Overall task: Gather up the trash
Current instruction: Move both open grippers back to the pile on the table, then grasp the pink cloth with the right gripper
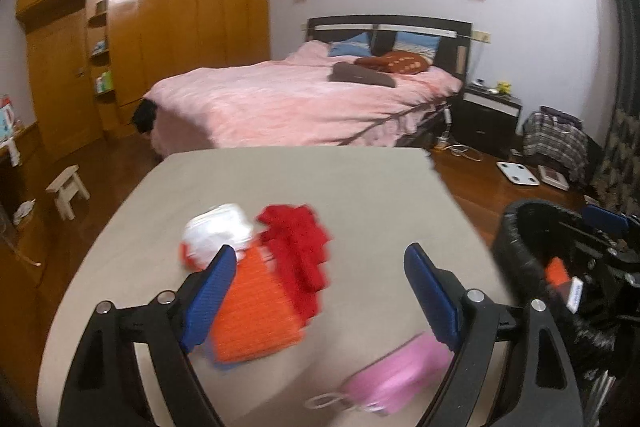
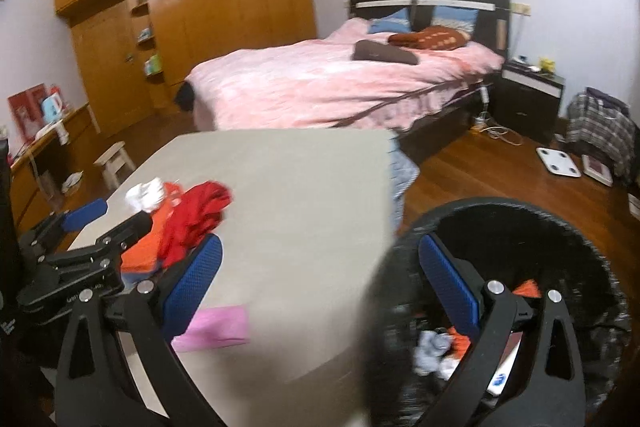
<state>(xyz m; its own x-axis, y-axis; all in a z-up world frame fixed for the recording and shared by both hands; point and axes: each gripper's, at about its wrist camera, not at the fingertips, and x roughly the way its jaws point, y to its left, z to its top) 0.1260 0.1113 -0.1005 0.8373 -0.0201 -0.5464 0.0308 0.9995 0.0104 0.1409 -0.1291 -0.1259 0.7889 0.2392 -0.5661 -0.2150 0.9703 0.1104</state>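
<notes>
On the beige table (image 1: 300, 179) lie a crumpled red wrapper (image 1: 298, 247), an orange packet (image 1: 252, 315), a white crumpled bag (image 1: 218, 233) and a pink pouch (image 1: 396, 371). My left gripper (image 1: 320, 291) is open and empty just above them, with the orange packet by its left finger. My right gripper (image 2: 320, 287) is open and empty over the table's right edge, its right finger above the black bin (image 2: 560, 267). The bin holds orange and white trash (image 2: 440, 347). The red wrapper (image 2: 196, 223), the pink pouch (image 2: 214, 327) and the left gripper (image 2: 86, 223) show in the right wrist view.
A bed with a pink cover (image 1: 300, 99) stands beyond the table, a wooden wardrobe (image 1: 160, 27) at left. A small stool (image 1: 68, 191) stands on the wood floor at left. A scale (image 1: 516, 173) and a plaid bag (image 1: 556, 143) are at right, with the bin (image 1: 532, 267) beside the table.
</notes>
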